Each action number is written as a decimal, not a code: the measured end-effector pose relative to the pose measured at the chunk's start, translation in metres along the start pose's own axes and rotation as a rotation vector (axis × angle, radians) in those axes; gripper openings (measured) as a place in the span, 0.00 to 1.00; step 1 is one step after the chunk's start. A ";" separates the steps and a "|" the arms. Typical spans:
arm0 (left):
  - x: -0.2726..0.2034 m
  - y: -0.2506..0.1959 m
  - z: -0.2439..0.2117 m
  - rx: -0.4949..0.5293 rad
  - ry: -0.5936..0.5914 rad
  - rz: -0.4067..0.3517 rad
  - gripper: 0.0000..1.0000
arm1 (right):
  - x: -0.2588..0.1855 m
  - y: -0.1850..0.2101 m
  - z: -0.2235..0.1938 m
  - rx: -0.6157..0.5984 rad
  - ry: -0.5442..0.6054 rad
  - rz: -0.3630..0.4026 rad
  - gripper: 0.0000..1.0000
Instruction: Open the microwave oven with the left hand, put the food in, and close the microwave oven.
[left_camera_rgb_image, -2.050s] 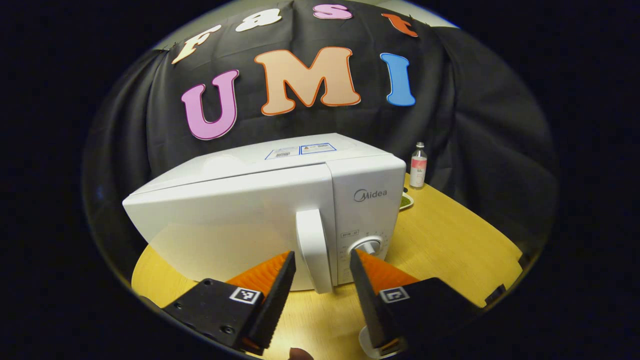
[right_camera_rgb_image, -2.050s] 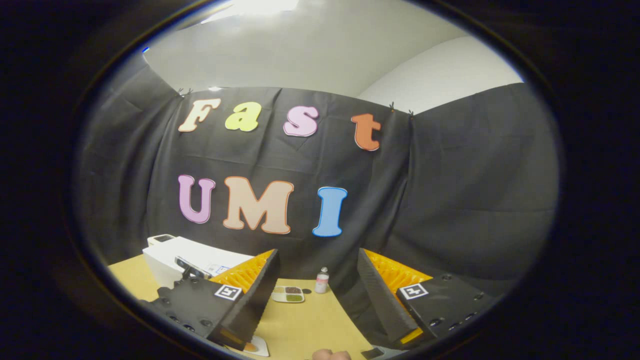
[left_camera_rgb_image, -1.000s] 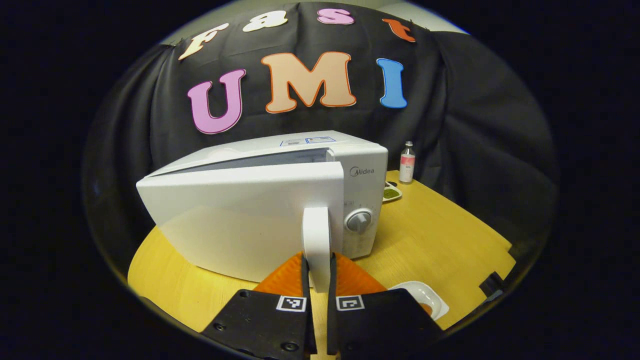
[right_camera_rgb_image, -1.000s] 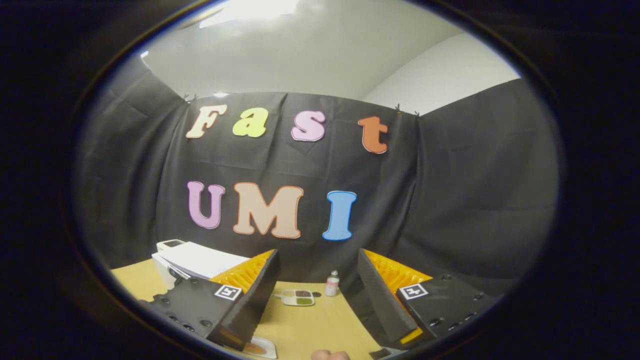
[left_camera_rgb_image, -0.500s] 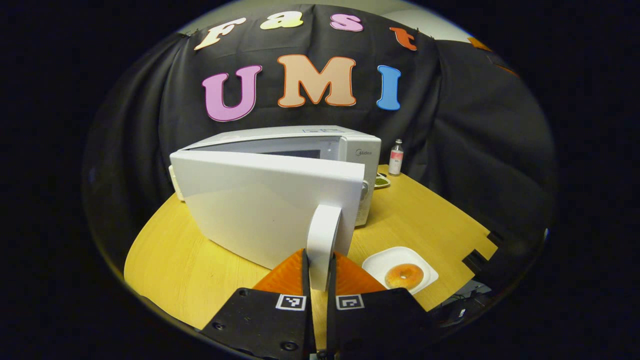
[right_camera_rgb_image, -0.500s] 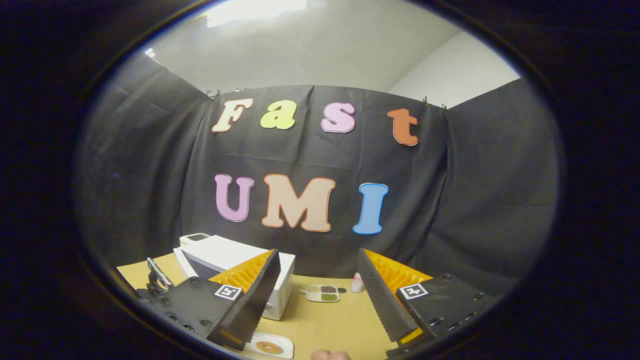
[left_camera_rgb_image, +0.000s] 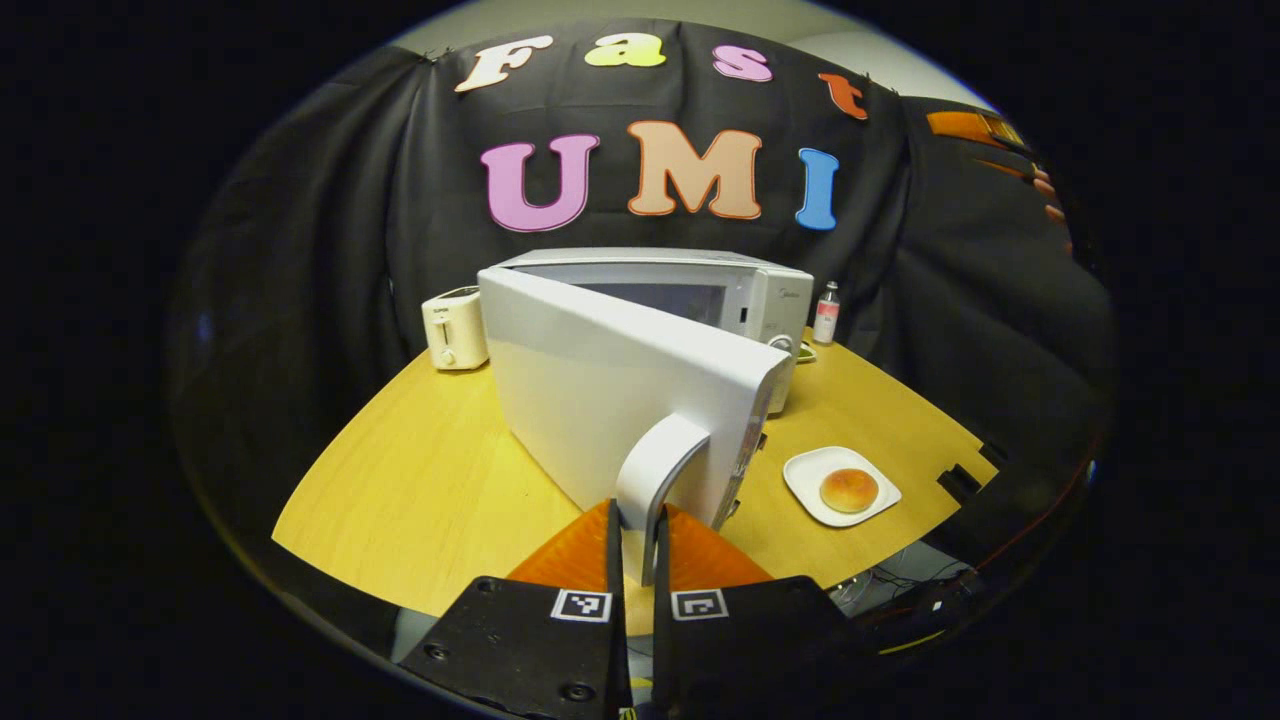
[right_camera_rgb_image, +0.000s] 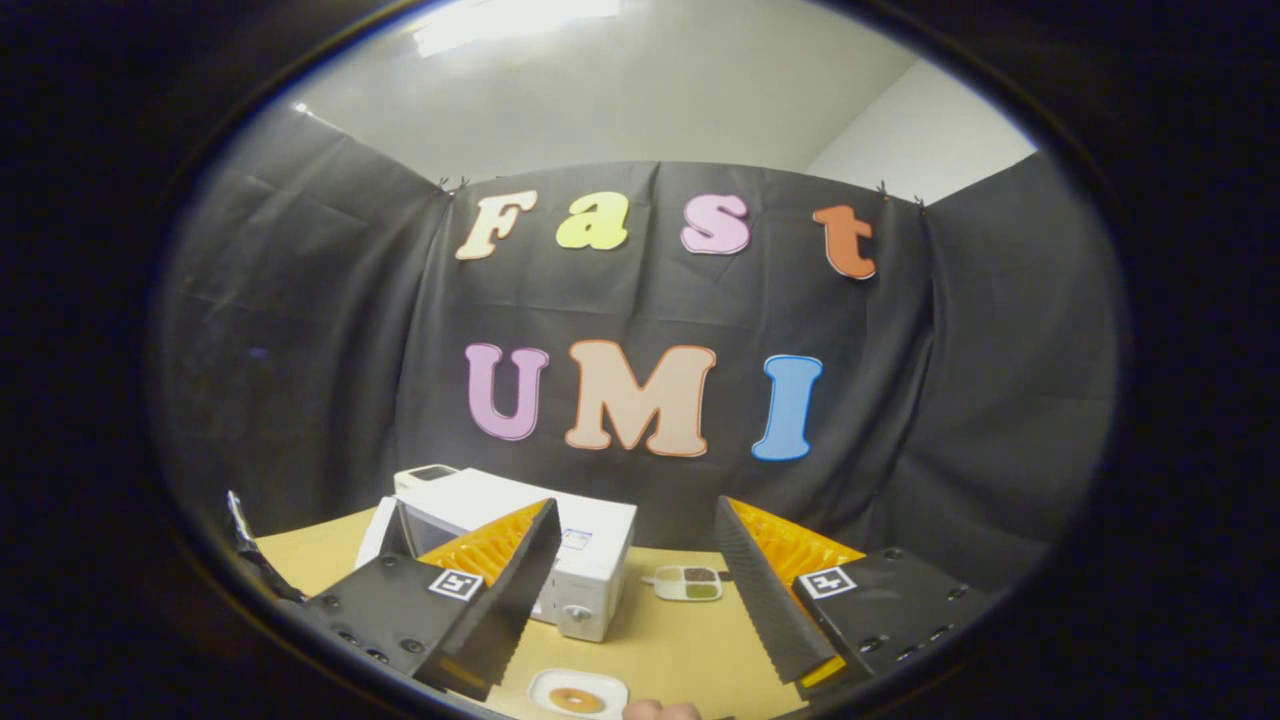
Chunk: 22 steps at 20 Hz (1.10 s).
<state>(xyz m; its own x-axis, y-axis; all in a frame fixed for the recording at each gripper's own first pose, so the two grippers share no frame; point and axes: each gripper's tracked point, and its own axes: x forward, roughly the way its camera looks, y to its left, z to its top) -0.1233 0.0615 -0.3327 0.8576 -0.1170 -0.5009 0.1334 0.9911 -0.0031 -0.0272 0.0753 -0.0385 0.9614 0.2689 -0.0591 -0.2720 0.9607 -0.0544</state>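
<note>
The left gripper (left_camera_rgb_image: 634, 545) is clamped on the door handle (left_camera_rgb_image: 655, 470) of the microwave (left_camera_rgb_image: 640, 350), both fingers pressing its lower end, w/ the door swung partly open from the cavity. The right gripper (right_camera_rgb_image: 630, 575) has its jaws apart and holds nothing, raised above the table (right_camera_rgb_image: 670, 640). The food, a round bun (left_camera_rgb_image: 849, 490), sits on a white plate (left_camera_rgb_image: 805, 475) near the table's front edge, to the right of the door. Main risk, as a judgement: the grip sits low on a smooth curved handle, so pulling off the door's arc could let it slip out. A hard pull may also drag the oven itself. If the door stops short, the right gripper's path in w/ the plate gets tight, and the plate's edge spot makes a knock-off likely.
</note>
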 end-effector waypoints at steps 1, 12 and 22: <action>-0.006 0.011 -0.002 -0.008 0.001 0.007 0.08 | 0.001 0.007 -0.002 -0.001 0.004 0.009 0.97; -0.055 0.128 -0.031 -0.038 -0.015 0.138 0.07 | -0.009 0.073 -0.059 0.022 0.063 0.053 0.97; -0.061 0.175 -0.028 -0.122 -0.071 0.244 0.01 | -0.008 0.068 -0.124 0.036 0.177 0.025 0.98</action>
<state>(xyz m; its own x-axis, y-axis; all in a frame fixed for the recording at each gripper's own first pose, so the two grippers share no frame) -0.1663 0.2441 -0.3265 0.8902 0.1262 -0.4377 -0.1383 0.9904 0.0041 -0.0585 0.1304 -0.1657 0.9311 0.2792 -0.2348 -0.2908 0.9566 -0.0157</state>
